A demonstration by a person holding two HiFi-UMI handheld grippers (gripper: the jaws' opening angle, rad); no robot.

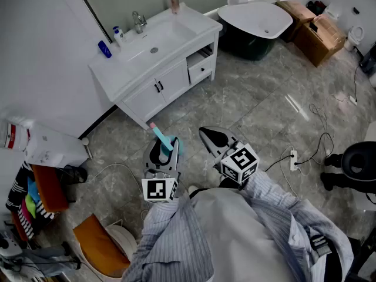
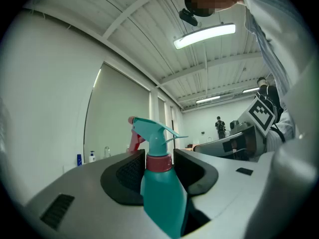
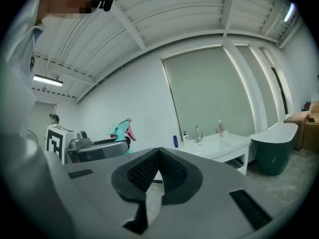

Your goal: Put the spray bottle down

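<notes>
A teal spray bottle (image 2: 162,190) with a red collar and pink trigger stands upright between the jaws of my left gripper (image 2: 158,166), which is shut on its neck and shoulder. In the head view the bottle (image 1: 166,141) pokes out ahead of the left gripper (image 1: 160,156), held level over the floor in front of the person. My right gripper (image 1: 211,138) hovers just to its right, and in its own view the right gripper (image 3: 158,159) has its tips touching with nothing between them. From there the bottle (image 3: 121,129) shows at the left.
A white vanity with a sink (image 1: 154,46) stands ahead against the wall, with small bottles on its top. A dark bathtub (image 1: 258,19) and cardboard boxes (image 1: 314,31) lie farther right. A power strip with cables (image 1: 294,157) and an orange stool (image 1: 97,239) are on the grey floor.
</notes>
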